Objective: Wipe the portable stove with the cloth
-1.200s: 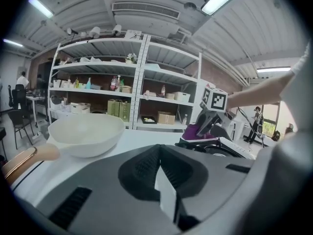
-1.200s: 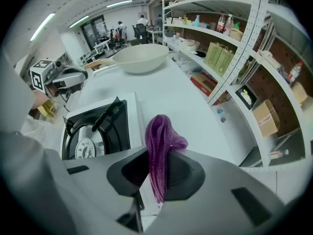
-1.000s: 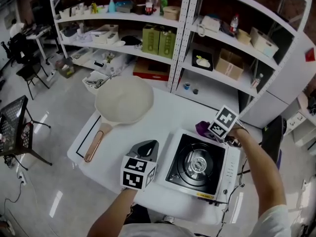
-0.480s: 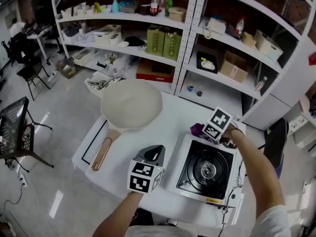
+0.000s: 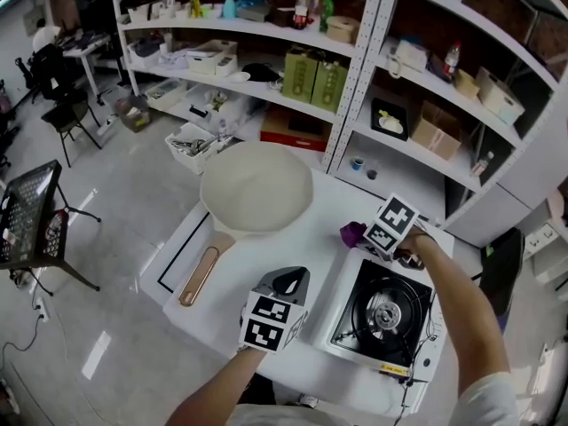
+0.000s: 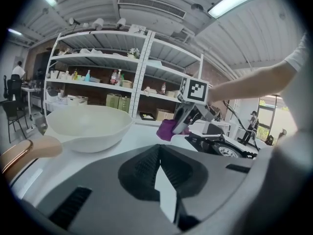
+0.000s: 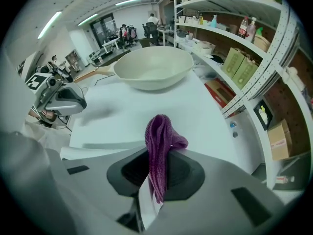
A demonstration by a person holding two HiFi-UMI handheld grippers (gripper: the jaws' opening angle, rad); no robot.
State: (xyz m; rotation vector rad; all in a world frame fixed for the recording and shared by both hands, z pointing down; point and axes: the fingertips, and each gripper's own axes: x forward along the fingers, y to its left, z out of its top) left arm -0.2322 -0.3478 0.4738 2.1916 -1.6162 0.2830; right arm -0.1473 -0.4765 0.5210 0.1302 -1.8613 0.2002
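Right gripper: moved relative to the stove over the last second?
Yes. The right gripper, shut on the purple cloth, has shifted left along the stove's far edge, toward the pan.

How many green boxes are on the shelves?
2. One green box stands on the shelf beyond the white pan; the second green box stands right beside it, on its right. Others could be hidden behind clutter.

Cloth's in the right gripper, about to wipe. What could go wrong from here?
The cloth is only a narrow bunch pinched by the right gripper. Its knit may snag on the burner supports of the stove and pull free. The stove sits near the front edge of the table, and the shut left gripper isn't bracing it, so hard strokes might slide it.
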